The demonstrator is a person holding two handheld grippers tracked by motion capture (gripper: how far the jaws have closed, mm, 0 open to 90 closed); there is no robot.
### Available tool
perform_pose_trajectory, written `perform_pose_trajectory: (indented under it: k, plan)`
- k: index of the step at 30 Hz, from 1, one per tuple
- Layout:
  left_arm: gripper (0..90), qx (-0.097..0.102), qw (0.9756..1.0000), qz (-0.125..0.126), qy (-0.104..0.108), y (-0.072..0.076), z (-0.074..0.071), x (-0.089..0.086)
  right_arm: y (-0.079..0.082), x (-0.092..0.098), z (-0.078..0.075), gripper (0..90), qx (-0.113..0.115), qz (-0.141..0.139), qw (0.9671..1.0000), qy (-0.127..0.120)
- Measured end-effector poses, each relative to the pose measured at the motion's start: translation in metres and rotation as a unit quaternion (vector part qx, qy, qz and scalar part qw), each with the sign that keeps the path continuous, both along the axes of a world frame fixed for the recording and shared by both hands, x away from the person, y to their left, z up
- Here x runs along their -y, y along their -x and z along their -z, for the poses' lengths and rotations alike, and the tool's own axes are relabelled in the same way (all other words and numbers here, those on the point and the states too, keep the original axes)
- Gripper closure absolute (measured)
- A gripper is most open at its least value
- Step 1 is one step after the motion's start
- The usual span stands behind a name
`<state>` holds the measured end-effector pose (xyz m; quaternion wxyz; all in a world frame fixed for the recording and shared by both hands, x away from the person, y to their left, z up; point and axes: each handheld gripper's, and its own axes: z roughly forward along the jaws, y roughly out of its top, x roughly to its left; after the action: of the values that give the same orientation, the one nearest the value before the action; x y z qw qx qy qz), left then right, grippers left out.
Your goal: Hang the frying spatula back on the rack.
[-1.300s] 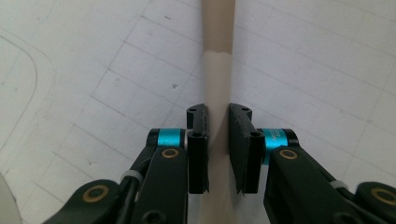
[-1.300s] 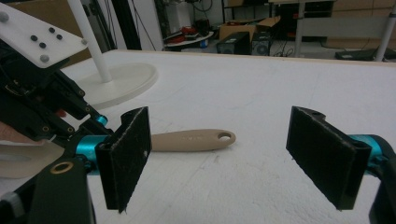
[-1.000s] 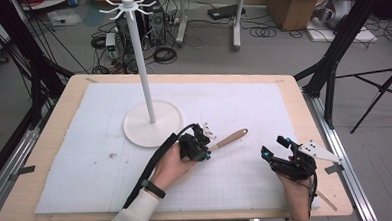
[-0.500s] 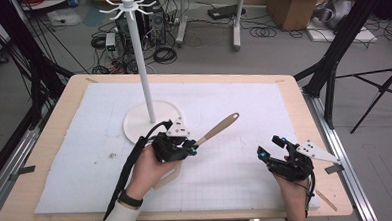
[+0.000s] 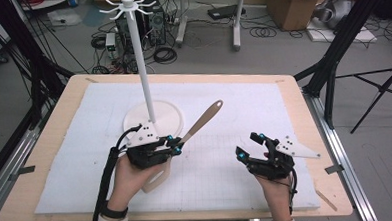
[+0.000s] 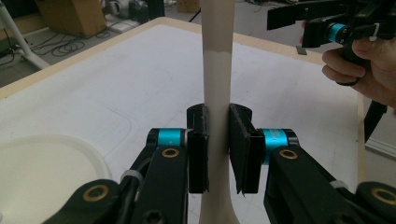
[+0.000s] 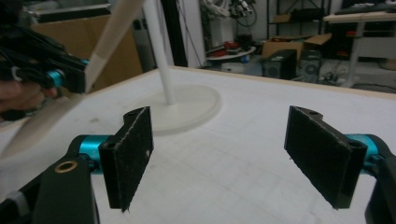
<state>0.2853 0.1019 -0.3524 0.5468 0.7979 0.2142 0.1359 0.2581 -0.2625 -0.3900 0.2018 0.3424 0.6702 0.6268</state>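
High view has the left hand-held gripper (image 5: 174, 145) clamped on the neck of a light, stiff spatula (image 5: 203, 121) raised off the counter (image 5: 59, 111) beside the stand (image 5: 143, 75), right hand-held gripper (image 5: 250, 145) wide open, empty.

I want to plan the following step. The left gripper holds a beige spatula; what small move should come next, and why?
Probably lift the beige wooden-handled spatula higher toward the hooks of the white rack. The left gripper is shut on its handle, the handle end points up, and the hooks stand far above it. The right gripper is open and holds nothing.
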Motion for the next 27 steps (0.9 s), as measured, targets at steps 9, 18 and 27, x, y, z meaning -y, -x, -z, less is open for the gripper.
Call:
perform_pose_trajectory:
  k: [9,18,27]
  plan:
    - [77.7,0.021,0.9994,-0.005,0.028,0.007,0.006,-0.003,-0.002,-0.041,-0.031,25.3,0.001,-0.049,0.9981,-0.037]
    - [77.7,0.035,0.9983,-0.007,0.047,0.012,0.004,-0.003,-0.013,-0.075,-0.046,29.3,-0.01,-0.061,0.9977,-0.029]
    - [77.7,0.059,0.9968,-0.011,0.053,0.016,0.006,0.004,-0.023,-0.095,-0.052,41.3,-0.029,-0.075,0.9946,-0.066]
